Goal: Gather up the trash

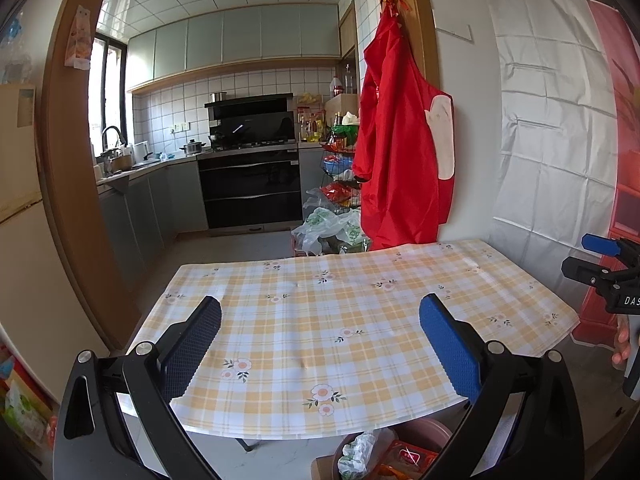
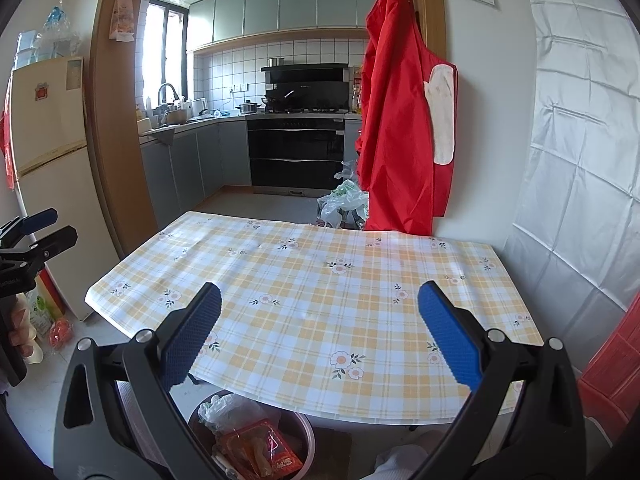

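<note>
Bin [image 2: 296,420] on floor under near surface edge, holding red wrappers [image 2: 260,452] and crumpled plastic [image 2: 228,404] | left gripper [image 1: 320,320] jaws wide apart, nothing held | right gripper [image 2: 320,316] jaws wide apart, nothing held | surface [image 2: 320,280] with checked floral cloth | red apron [image 2: 400,120] hanging beyond | stove [image 2: 296,148] farthest
</note>
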Action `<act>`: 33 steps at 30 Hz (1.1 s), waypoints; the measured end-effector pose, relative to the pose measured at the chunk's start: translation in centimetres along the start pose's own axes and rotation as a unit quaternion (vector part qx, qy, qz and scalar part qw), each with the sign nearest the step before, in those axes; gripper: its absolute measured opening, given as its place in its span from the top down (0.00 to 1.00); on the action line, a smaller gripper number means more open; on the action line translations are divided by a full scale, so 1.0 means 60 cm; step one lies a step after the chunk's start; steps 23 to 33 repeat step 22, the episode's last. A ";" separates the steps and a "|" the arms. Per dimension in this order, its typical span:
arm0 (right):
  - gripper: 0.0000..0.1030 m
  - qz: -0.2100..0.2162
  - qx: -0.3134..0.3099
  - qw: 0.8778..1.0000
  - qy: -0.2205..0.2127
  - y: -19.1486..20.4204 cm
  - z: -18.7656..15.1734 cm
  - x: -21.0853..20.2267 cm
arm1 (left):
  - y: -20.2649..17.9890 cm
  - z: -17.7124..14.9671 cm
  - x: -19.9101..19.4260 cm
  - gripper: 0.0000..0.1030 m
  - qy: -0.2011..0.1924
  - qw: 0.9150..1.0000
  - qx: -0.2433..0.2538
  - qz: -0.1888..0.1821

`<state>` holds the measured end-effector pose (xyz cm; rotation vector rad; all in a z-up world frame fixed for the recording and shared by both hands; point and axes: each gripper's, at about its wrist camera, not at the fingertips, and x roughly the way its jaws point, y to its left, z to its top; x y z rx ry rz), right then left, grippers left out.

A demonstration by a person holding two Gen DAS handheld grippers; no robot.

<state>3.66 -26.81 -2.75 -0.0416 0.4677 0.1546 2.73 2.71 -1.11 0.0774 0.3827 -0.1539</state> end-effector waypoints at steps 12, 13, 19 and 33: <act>0.06 -0.002 0.000 1.000 0.002 -0.001 -0.001 0.002 | 0.000 -0.001 -0.001 0.06 0.000 1.000 0.002 -0.001; 0.06 -0.002 0.000 1.000 0.002 -0.002 -0.002 0.002 | 0.000 -0.002 0.000 0.06 -0.001 1.000 0.003 -0.001; 0.06 -0.001 0.000 1.000 0.004 -0.003 -0.006 0.004 | 0.000 -0.003 0.001 0.06 0.002 1.000 0.000 0.003; 0.06 -0.002 0.000 1.000 0.006 -0.004 -0.008 0.006 | 0.002 -0.004 0.000 0.06 0.004 1.000 -0.003 0.007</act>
